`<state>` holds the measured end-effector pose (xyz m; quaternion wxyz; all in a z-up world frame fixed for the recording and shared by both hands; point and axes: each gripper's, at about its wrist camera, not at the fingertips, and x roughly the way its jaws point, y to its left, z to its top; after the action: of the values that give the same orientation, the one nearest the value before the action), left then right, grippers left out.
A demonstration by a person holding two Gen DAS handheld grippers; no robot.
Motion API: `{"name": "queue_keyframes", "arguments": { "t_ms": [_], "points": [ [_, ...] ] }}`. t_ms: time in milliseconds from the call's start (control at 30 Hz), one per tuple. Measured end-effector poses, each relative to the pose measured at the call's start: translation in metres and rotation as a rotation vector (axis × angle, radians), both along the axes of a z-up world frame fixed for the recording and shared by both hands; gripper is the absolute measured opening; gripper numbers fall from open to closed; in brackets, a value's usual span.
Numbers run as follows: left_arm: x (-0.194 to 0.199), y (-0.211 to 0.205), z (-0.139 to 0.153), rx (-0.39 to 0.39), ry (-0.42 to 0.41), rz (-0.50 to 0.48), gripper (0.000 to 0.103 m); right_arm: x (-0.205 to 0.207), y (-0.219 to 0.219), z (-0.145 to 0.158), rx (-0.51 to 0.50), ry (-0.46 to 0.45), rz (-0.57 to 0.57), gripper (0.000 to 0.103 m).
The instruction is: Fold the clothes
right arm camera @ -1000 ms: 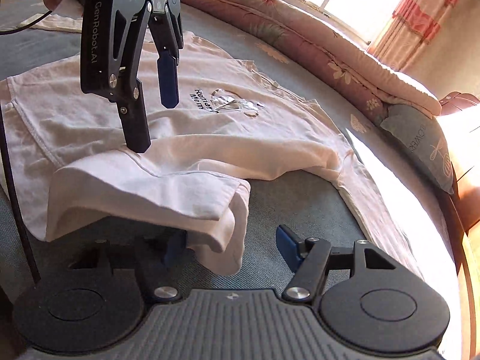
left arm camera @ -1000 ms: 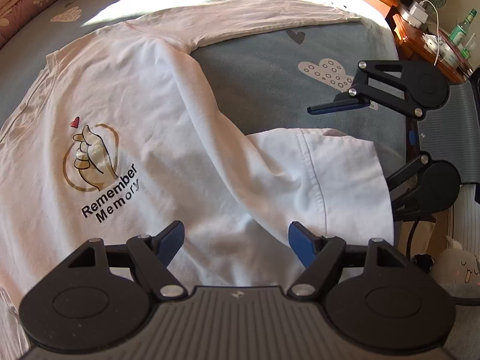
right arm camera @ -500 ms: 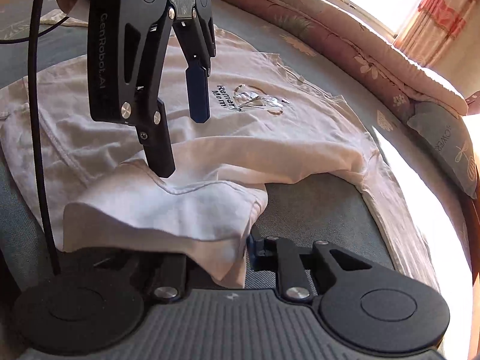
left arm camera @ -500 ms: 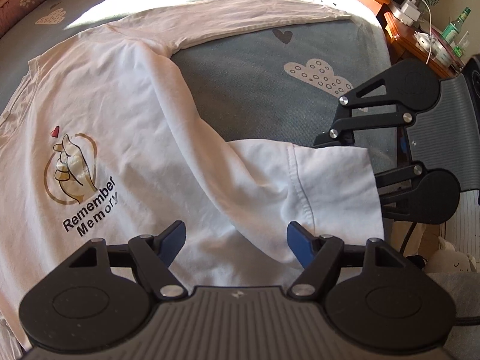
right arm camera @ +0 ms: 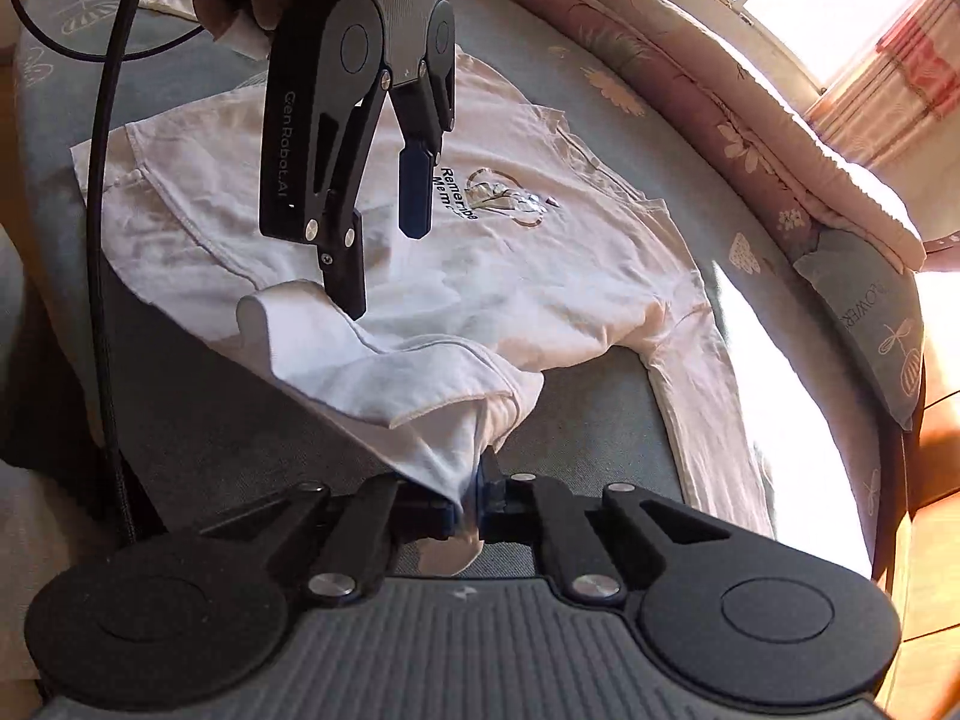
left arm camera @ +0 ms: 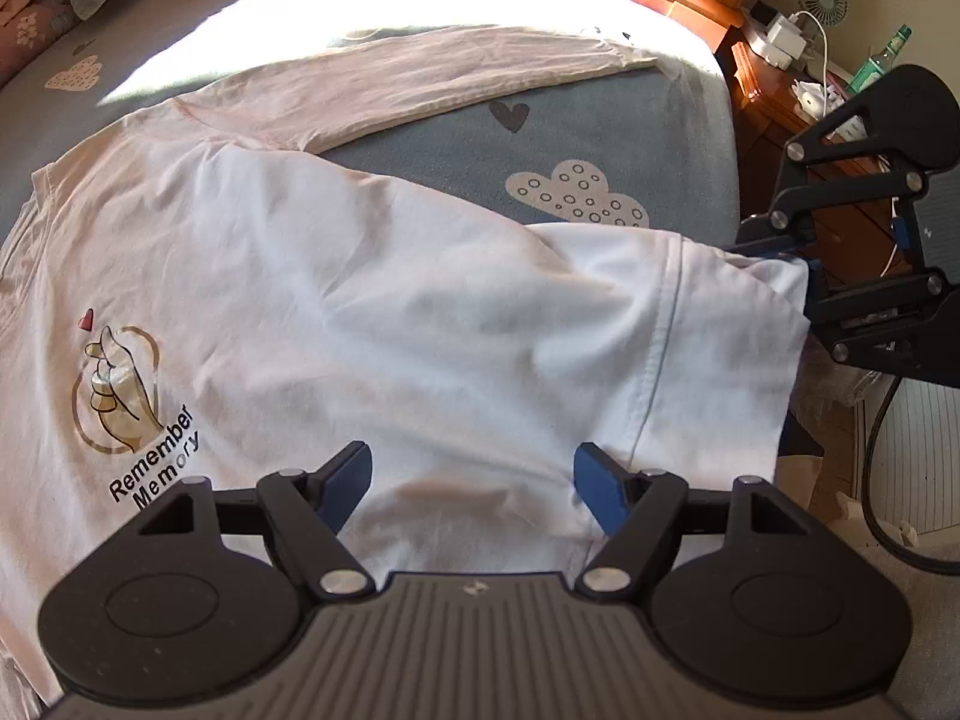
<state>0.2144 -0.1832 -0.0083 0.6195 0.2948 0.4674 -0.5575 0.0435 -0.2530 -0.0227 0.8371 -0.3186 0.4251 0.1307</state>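
A white long-sleeved T-shirt (left arm camera: 360,300) (right arm camera: 540,276) with a "Remember Memory" hand print lies spread on the bed. Its near sleeve (left arm camera: 690,330) (right arm camera: 390,372) is folded back over the body. My right gripper (right arm camera: 471,498) (left arm camera: 798,264) is shut on that sleeve's cuff and holds it lifted off the sheet. My left gripper (left arm camera: 468,480) (right arm camera: 384,258) hangs open just above the shirt's middle, fingers pointing down, with nothing pinched between them. The other sleeve (left arm camera: 420,78) (right arm camera: 702,408) lies stretched out flat.
The blue-grey bed sheet (left arm camera: 570,138) has cloud and heart prints. A rolled quilt (right arm camera: 720,108) and a grey pillow (right arm camera: 870,324) line the far side. A wooden nightstand (left arm camera: 756,78) with a bottle, fan and charger stands past the bed's corner. A black cable (right arm camera: 102,240) hangs at left.
My right gripper shut on the sleeve cuff and rose, pulling the sleeve up and taut. My left gripper lifted slightly over the shirt and stayed open.
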Motion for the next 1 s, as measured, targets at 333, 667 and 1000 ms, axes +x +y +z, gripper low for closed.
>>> {"name": "queue_keyframes", "arguments": {
  "t_ms": [333,667,1000],
  "points": [
    [-0.014,-0.016,-0.006,0.039,-0.013,-0.075,0.073,-0.041,0.001,0.001,-0.163,0.1,0.125,0.014],
    [0.013,-0.01,-0.004,0.026,-0.054,-0.046,0.073,-0.026,-0.067,-0.031,0.041,0.266,-0.34,0.014],
    [0.063,-0.033,-0.038,0.099,-0.06,0.058,0.073,0.052,-0.169,-0.036,0.605,0.182,-0.815,0.02]
  ]
}}
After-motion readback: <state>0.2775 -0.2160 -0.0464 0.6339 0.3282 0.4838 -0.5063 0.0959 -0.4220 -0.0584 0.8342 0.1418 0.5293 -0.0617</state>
